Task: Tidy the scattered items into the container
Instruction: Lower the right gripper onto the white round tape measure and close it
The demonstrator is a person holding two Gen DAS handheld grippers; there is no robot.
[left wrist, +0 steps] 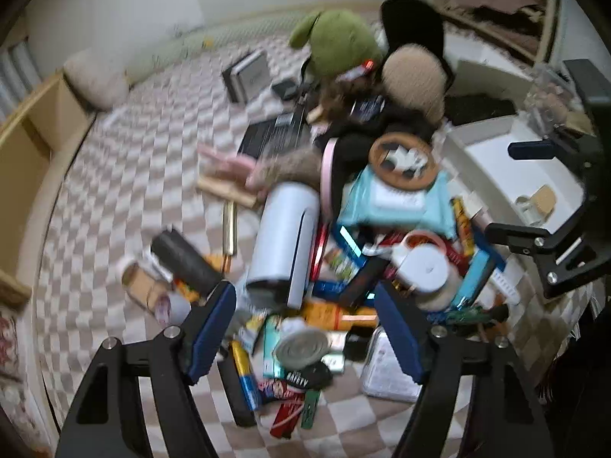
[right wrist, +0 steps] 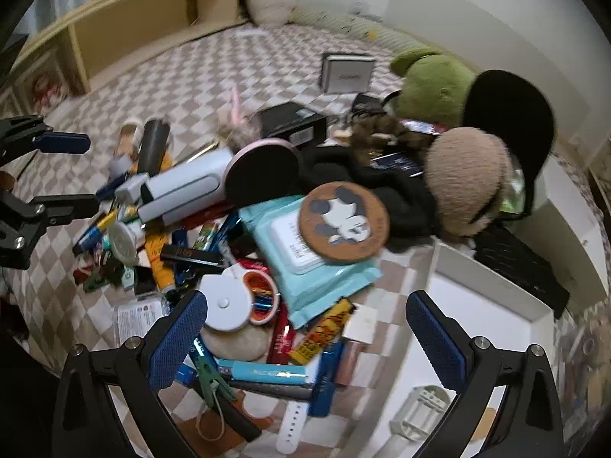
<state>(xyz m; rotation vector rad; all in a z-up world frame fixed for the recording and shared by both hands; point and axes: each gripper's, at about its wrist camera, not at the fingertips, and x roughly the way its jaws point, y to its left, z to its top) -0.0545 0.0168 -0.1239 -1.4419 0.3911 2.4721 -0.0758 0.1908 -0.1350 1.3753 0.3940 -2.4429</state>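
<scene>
Scattered items mostly heaped mid-frame on checked bedcover; white rectangular plastic container, lower right, holds only a few small bits; left tongs and right tongs both agape, empty — task barely begun.

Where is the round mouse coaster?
In both views the coaster lies mid-pile, resting on the light blue wipes pack, beside the tan plush toy.

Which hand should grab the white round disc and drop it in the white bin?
Right, probably. The right gripper is open with the white disc by its left finger, and the white bin lies beside it. The left gripper sits farther away.
</scene>
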